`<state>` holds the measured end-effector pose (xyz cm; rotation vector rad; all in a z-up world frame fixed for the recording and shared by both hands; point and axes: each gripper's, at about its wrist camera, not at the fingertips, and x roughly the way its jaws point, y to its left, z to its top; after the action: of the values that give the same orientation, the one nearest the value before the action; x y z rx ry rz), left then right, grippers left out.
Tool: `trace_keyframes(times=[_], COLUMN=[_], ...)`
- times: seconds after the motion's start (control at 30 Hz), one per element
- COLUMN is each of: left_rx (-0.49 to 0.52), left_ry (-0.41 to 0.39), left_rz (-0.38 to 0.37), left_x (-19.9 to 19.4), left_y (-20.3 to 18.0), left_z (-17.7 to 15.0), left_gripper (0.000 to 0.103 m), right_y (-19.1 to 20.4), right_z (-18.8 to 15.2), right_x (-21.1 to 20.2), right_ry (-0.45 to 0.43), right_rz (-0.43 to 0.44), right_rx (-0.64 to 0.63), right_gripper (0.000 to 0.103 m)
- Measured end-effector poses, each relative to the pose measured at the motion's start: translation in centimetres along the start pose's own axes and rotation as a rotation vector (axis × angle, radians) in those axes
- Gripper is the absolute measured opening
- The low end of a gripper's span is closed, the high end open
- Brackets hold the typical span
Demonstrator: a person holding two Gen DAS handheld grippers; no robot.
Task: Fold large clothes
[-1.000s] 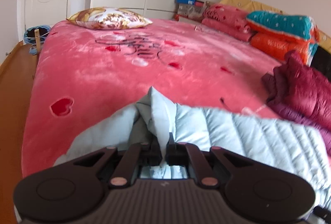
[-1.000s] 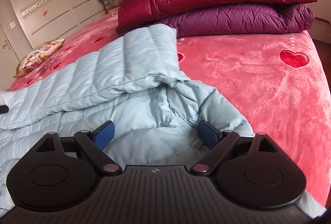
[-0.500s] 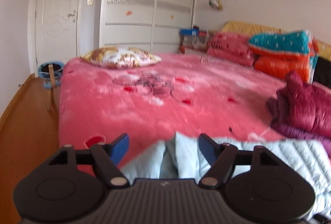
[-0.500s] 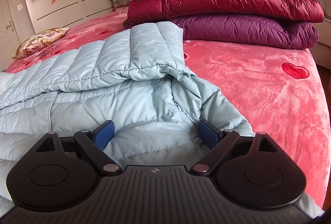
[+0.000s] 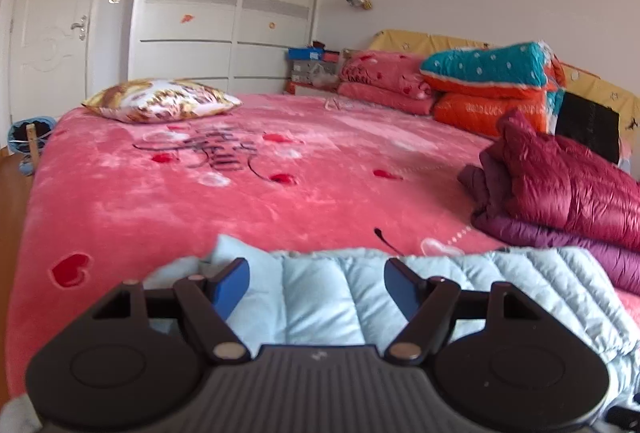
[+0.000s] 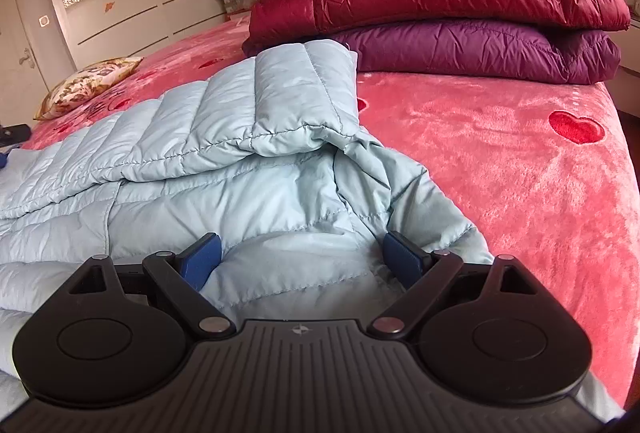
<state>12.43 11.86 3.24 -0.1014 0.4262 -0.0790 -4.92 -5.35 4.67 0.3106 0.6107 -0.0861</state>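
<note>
Over pale-blue jacket (image 5: pixel 320 297), left tongs (image 5: pixel 316 279) agape

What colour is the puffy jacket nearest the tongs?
Pale blue jacket, quilted; clearest in the right wrist view.

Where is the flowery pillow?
In the left wrist view, the flowery pillow lies at the far left corner of the pink bed, near the white wardrobe.

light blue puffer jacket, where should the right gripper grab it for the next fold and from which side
Probably the stitched edge of the light blue puffer jacket lying just in front of the open right gripper. Come in low from the near side, along the bed, so one finger slides under. That edge is thin, flat and free; the folded-over sleeve behind it is thick and stacked, harder to pinch.
</note>
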Motion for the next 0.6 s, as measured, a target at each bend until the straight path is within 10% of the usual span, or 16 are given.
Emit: trace_keyframes(times=[0.33, 0.6], left_rx=[0.040, 0.043], left_ry=[0.123, 0.157], left_rz=[0.010, 0.009], left_x=[2.4, 3.0], left_y=[-0.7, -0.7], left_z=[-1.6, -2.3], left_gripper=[0.074, 0.075], right_y=[1.4, 3.5], right_z=[4.9, 10.3], right_x=[-3.7, 2.6], right_ry=[-0.128, -0.115], right_rz=[-0.084, -0.066], right_rx=[-0.049, -0.089], right_gripper=[0.103, 0.103])
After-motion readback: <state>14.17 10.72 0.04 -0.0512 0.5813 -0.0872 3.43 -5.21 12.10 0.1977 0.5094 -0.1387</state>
